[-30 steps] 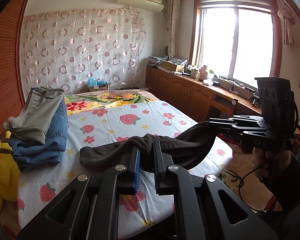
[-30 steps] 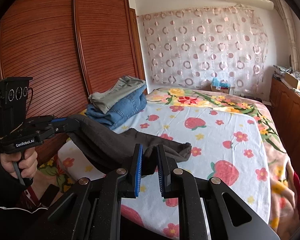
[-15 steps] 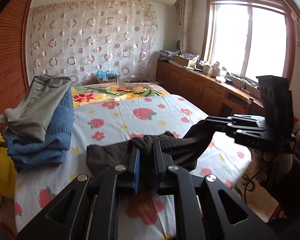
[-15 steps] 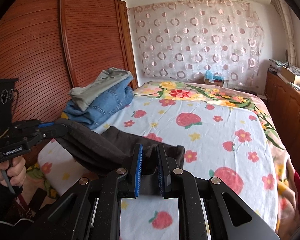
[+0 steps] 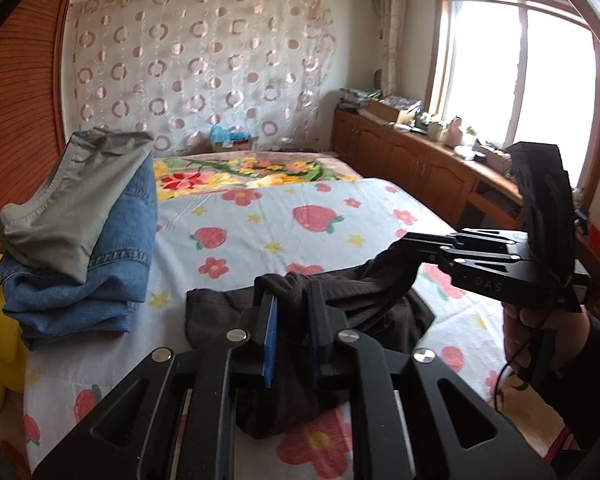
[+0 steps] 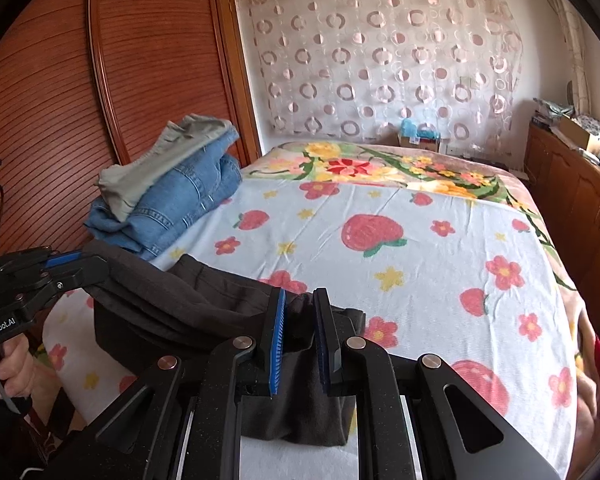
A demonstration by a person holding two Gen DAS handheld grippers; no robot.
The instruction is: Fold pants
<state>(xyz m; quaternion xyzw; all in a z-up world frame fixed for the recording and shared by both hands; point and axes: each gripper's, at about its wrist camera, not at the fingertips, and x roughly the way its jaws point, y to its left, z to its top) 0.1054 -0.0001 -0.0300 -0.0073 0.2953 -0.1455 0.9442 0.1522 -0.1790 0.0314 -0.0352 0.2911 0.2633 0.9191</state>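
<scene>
- At the near edge of the bed (image 6: 440,280), the dark pants (image 5: 380,300) lie partly on the strawberry-print sheet and partly lifted, held up at two points along one edge.
- Left gripper (image 5: 292,320): its blue-padded fingers (image 5: 269,340) have a bunched fold of the dark cloth between them. The jaws have just been opening a little; the cloth sits in the gap, and whether the pads press on it firmly cannot be told from the left wrist view.
- Right gripper (image 6: 300,332): the fingers (image 6: 278,344) are clenched on a gathered fold of the same garment, and cloth hangs below them toward the sheet.
- Judgement on the two-point hold: gripping one edge at both ends keeps it straight, so the upper layer can be laid squarely over the part already resting on the bed (the lower layer appears flat, though its near side is hidden by the gripper bodies).
- Both grippers point downward at the sheet, which is consistent with setting the fold down, not lifting it.
- Far left on the bed, a stack of folded blue jeans (image 6: 180,208) with a grey-green garment (image 6: 160,164) on top sits against the wooden wardrobe (image 6: 100,80), well apart from the working area; likely placed there to leave the sheet free.
- A yellow soft toy (image 5: 0,320) lies just beside that stack at the bed's edge.
- Risk noted: if one side lets go before the other, the edge may sag and the fold land crooked.
</scene>
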